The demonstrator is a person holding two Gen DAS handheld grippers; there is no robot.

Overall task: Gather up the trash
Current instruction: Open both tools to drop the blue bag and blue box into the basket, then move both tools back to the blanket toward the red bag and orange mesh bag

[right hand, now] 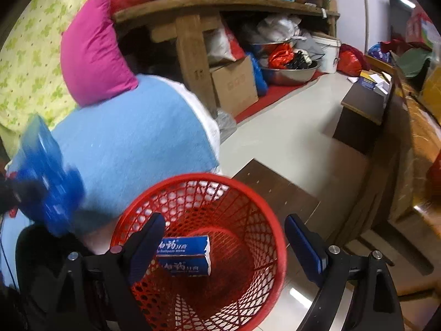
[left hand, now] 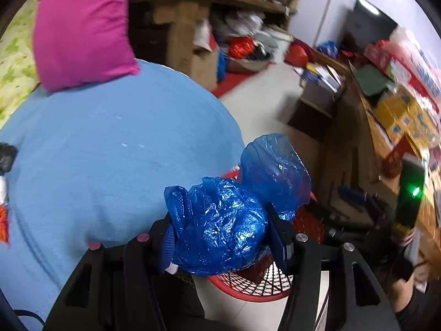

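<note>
A crumpled blue plastic bag (left hand: 220, 220) is clamped between the closed-in fingers of the left gripper (left hand: 220, 237) at the lower centre of the left wrist view, above the red mesh basket (left hand: 264, 289). In the right wrist view, the right gripper (right hand: 224, 245) is seen spread wide with nothing held, over the basket at the bottom centre, where a blue toothpaste box (right hand: 187, 256) is lying inside.

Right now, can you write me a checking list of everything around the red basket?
Surface: pale tiled floor, basket stands on it.
Job's things: red basket holds a blue toothpaste box; crumpled blue plastic bag not yet dropped in.
Clutter: pink pillow on blue bedding; cardboard box, metal basin.
Grippers: left gripper clamps the bag; right gripper open above the basket.
Cables: nothing seen.
Surroundings: wooden shelf, stacked goods.
</note>
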